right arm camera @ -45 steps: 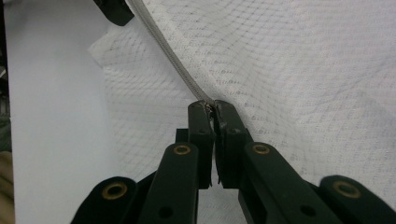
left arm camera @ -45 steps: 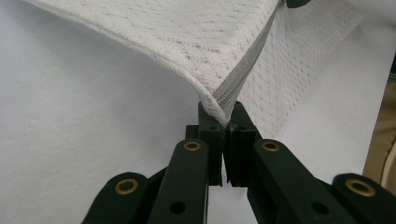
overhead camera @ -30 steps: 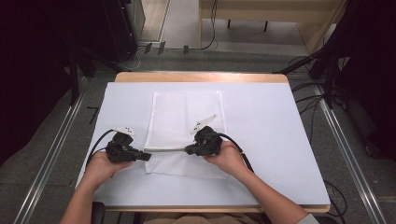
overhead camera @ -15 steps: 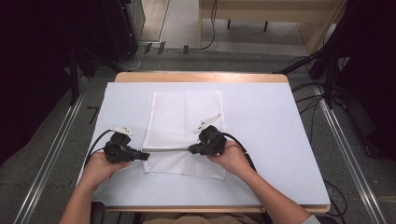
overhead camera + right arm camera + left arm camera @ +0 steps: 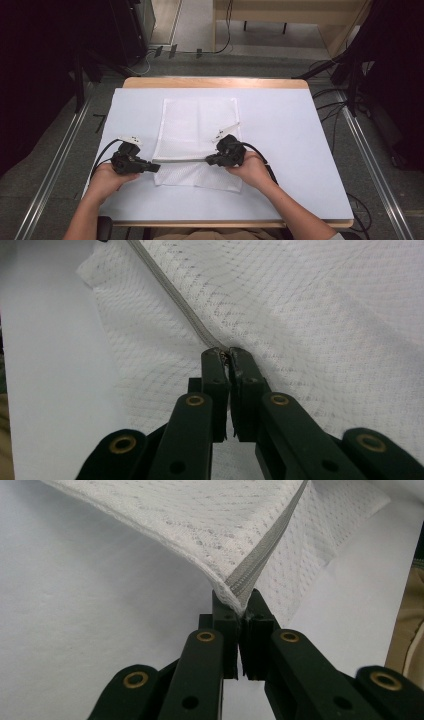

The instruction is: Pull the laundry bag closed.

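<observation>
**Both Claws on the Zip: Mesh Bag Held Taut Across the Table**

I hold a white mesh bag [image 5: 197, 142] by its grey zipper [image 5: 182, 161], one claw at each end, on the white-covered table [image 5: 295, 150]. My left gripper [image 5: 239, 611] is pressed together on the corner where the zipper tape meets the edge of the bag, with the netting rising away from the jaws in a soft fold. My right gripper [image 5: 226, 359] is clamped just as tightly at the other end of the zip; I judge it has the slider or pull, though the part between the jaws is too small to tell. From above, the left gripper [image 5: 150, 167] and the right gripper [image 5: 212, 161] face each other with the zipper drawn in a straight line between them. The bag lies flat at the middle of the table, most of it on the far side of the zip and a narrow strip on my side.

The bag looks very light and limp. It drapes, puckers and will not keep a shape, and the open weave could snag or stretch. I think the stitched zipper tape is the only firm place to grip, so that is where I hold. Keeping the line taut should stop the netting bunching into the teeth.
</observation>
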Demonstrator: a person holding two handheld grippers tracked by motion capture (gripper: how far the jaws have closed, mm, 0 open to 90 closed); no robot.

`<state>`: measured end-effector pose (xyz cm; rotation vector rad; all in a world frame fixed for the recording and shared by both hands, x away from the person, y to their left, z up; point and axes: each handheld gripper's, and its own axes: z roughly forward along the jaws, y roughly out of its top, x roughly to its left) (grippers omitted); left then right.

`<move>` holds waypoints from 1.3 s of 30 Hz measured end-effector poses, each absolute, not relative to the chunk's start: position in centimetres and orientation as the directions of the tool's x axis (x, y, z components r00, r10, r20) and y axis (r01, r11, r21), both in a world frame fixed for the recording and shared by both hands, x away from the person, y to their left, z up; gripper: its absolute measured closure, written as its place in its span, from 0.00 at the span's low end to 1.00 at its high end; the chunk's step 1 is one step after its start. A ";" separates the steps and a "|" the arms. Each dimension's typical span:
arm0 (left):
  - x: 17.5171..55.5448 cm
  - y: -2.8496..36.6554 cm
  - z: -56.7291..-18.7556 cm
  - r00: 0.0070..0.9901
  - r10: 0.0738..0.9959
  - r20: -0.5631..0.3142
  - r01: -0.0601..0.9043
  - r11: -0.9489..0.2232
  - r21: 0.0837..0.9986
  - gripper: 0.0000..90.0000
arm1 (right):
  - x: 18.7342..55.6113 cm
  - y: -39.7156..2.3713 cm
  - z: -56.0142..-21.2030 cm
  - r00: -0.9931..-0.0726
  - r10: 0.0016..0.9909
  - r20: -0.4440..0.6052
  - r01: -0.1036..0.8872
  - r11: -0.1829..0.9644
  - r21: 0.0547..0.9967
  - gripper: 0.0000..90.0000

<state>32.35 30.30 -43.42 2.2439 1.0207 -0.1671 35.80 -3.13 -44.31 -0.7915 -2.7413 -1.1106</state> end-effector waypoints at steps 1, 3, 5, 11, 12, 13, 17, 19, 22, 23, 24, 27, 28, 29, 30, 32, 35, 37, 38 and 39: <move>32.3 30.4 -43.4 0.688 0.627 -0.365 0.710 -0.477 0.518 0.98 | 35.8 -3.2 -44.4 -0.868 0.432 0.245 0.482 0.614 0.625 0.98; 32.3 30.5 -43.4 0.687 0.630 -0.362 0.710 -0.476 0.519 0.98 | 35.8 -3.4 -44.4 -0.862 0.441 0.248 0.490 0.606 0.626 0.98; 32.3 30.5 -43.4 0.686 0.628 -0.366 0.712 -0.477 0.516 0.98 | 36.0 -3.8 -44.4 -0.858 0.446 0.256 0.499 0.600 0.626 0.98; 32.3 30.5 -43.5 0.685 0.629 -0.369 0.715 -0.480 0.508 0.98 | 36.0 -4.4 -44.5 -0.851 0.455 0.262 0.510 0.597 0.620 0.98; 32.3 30.5 -43.5 0.684 0.630 -0.368 0.715 -0.479 0.509 0.98 | 36.1 -4.7 -44.5 -0.850 0.454 0.266 0.511 0.594 0.622 0.98; 32.3 30.5 -43.5 0.684 0.630 -0.368 0.715 -0.479 0.509 0.98 | 36.0 -4.8 -44.5 -0.849 0.456 0.268 0.514 0.592 0.621 0.98; 32.3 30.6 -43.5 0.682 0.630 -0.372 0.717 -0.473 0.513 0.98 | 36.1 -5.2 -44.4 -0.847 0.462 0.265 0.516 0.589 0.622 0.98; 32.3 30.5 -43.5 0.681 0.628 -0.375 0.718 -0.473 0.511 0.98 | 36.1 -5.5 -44.4 -0.846 0.466 0.260 0.515 0.590 0.622 0.98; 32.3 30.5 -43.5 0.680 0.632 -0.372 0.719 -0.475 0.507 0.98 | 36.1 -5.9 -44.4 -0.840 0.474 0.263 0.524 0.586 0.618 0.98; 32.3 30.5 -43.5 0.681 0.629 -0.375 0.719 -0.476 0.506 0.98 | 36.1 -6.0 -44.4 -0.840 0.475 0.264 0.525 0.585 0.618 0.98; 32.3 30.5 -43.6 0.681 0.630 -0.374 0.719 -0.478 0.505 0.98 | 36.1 -6.1 -44.3 -0.840 0.473 0.265 0.525 0.587 0.617 0.98; 32.3 30.4 -43.7 0.676 0.635 -0.373 0.724 -0.479 0.497 0.98 | 36.0 -6.5 -44.2 -0.840 0.475 0.263 0.524 0.583 0.621 0.98; 32.3 30.4 -43.7 0.676 0.635 -0.373 0.724 -0.480 0.495 0.98 | 36.0 -6.5 -44.2 -0.839 0.477 0.263 0.526 0.584 0.619 0.98; 32.3 30.4 -43.7 0.677 0.634 -0.374 0.723 -0.480 0.496 0.98 | 36.0 -6.6 -44.1 -0.839 0.476 0.263 0.526 0.586 0.616 0.98; 32.3 30.4 -43.7 0.678 0.633 -0.373 0.722 -0.481 0.498 0.98 | 35.9 -6.8 -44.1 -0.840 0.476 0.258 0.523 0.586 0.620 0.98; 32.3 30.4 -43.7 0.679 0.632 -0.373 0.721 -0.480 0.500 0.98 | 35.9 -7.1 -44.1 -0.834 0.485 0.264 0.533 0.580 0.616 0.98; 32.3 30.4 -43.7 0.677 0.634 -0.374 0.723 -0.479 0.498 0.98 | 36.0 -7.6 -44.1 -0.831 0.487 0.267 0.535 0.573 0.620 0.98; 32.3 30.4 -43.7 0.678 0.632 -0.375 0.722 -0.479 0.499 0.97 | 35.9 -7.8 -44.0 -0.831 0.488 0.266 0.535 0.571 0.623 0.98; 32.3 30.4 -43.7 0.678 0.631 -0.377 0.722 -0.479 0.499 0.97 | 35.8 -7.9 -43.9 -0.834 0.484 0.266 0.531 0.570 0.626 0.98; 32.3 30.4 -43.7 0.678 0.631 -0.377 0.722 -0.479 0.499 0.97 | 35.8 -7.9 -43.8 -0.833 0.485 0.265 0.531 0.569 0.628 0.98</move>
